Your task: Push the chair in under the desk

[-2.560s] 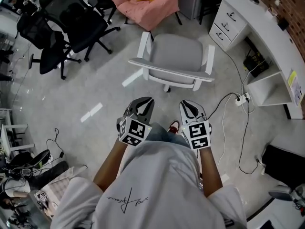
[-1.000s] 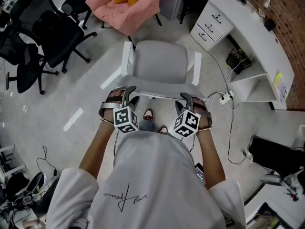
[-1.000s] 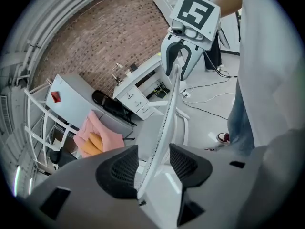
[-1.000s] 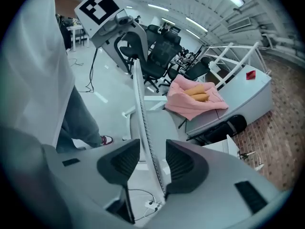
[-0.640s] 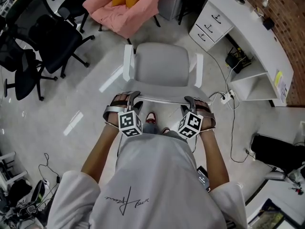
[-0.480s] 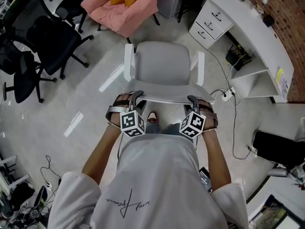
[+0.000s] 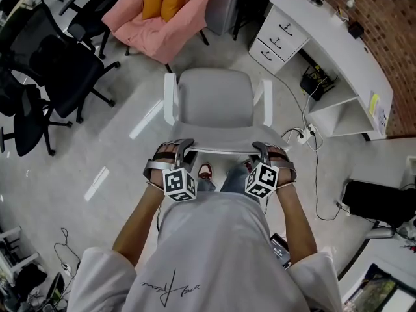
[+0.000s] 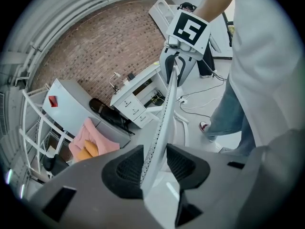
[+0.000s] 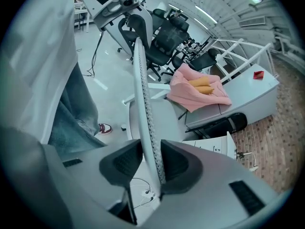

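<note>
The left gripper (image 7: 175,147) and right gripper (image 7: 265,148), jaws just closing, clamp the top rim (image 7: 224,143) (running side to side) of the grey-cushioned white-framed office chair (image 7: 214,99). The white curved desk (image 7: 338,41) lies ahead-right, well apart.

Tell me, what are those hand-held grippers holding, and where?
The chair, by its backrest's top edge; the left hand-held gripper and right hand-held gripper have just been closing onto it.

Pale floor (image 7: 123,142): grey chair (image 7: 214,99), black office chairs (image 7: 58,64), pink armchair (image 7: 149,18), white desk (image 7: 338,51).
</note>
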Demonstrator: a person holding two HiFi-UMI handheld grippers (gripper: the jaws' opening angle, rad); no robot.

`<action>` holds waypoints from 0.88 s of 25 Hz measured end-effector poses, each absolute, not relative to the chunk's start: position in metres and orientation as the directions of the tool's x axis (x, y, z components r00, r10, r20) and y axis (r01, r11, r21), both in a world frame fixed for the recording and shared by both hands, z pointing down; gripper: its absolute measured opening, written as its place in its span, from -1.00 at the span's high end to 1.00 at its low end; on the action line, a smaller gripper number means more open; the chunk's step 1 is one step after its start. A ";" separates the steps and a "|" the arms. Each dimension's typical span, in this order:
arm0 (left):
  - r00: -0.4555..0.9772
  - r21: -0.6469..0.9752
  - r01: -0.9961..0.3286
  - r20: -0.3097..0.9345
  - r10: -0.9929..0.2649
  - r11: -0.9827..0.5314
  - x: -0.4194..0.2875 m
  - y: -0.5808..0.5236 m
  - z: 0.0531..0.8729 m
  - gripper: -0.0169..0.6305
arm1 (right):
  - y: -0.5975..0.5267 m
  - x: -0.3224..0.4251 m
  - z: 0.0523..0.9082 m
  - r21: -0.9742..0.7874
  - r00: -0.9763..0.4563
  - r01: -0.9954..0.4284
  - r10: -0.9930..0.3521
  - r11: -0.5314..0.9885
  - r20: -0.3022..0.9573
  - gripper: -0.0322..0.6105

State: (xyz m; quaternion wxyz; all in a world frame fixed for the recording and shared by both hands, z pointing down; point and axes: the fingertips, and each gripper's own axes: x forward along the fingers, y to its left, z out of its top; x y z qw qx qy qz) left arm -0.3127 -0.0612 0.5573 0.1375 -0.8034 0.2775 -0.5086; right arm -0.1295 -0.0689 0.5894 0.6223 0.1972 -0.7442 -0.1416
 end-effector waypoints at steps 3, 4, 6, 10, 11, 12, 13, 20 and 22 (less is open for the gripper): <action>0.322 -0.499 -0.315 0.744 -0.585 -0.807 -0.314 -0.060 0.557 0.49 | -0.067 -0.131 0.589 0.442 -0.150 -0.102 -0.453 0.891 0.879 0.49; 0.321 -0.498 -0.318 0.744 -0.586 -0.807 -0.314 -0.060 0.558 0.48 | -0.067 -0.131 0.589 0.439 -0.149 -0.099 -0.450 0.893 0.881 0.49; 0.321 -0.495 -0.320 0.745 -0.584 -0.807 -0.314 -0.061 0.558 0.48 | -0.067 -0.130 0.590 0.437 -0.148 -0.096 -0.447 0.894 0.882 0.49; 0.320 -0.498 -0.319 0.744 -0.586 -0.806 -0.315 -0.062 0.555 0.48 | -0.068 -0.131 0.588 0.441 -0.148 -0.101 -0.452 0.892 0.880 0.50; 0.318 -0.499 -0.320 0.744 -0.587 -0.806 -0.314 -0.062 0.555 0.48 | -0.068 -0.130 0.588 0.440 -0.148 -0.102 -0.452 0.892 0.880 0.50; 0.317 -0.499 -0.321 0.744 -0.588 -0.805 -0.314 -0.062 0.555 0.48 | -0.067 -0.130 0.588 0.439 -0.148 -0.104 -0.451 0.892 0.880 0.50; 0.317 -0.498 -0.323 0.745 -0.588 -0.805 -0.313 -0.062 0.555 0.48 | -0.067 -0.129 0.588 0.437 -0.148 -0.105 -0.449 0.893 0.881 0.50; 0.310 -0.491 -0.327 0.752 -0.582 -0.808 -0.311 -0.063 0.556 0.47 | -0.064 -0.128 0.587 0.440 -0.149 -0.118 -0.454 0.890 0.879 0.50; 0.310 -0.488 -0.324 0.754 -0.578 -0.810 -0.310 -0.064 0.555 0.47 | -0.063 -0.127 0.586 0.441 -0.148 -0.124 -0.456 0.889 0.878 0.50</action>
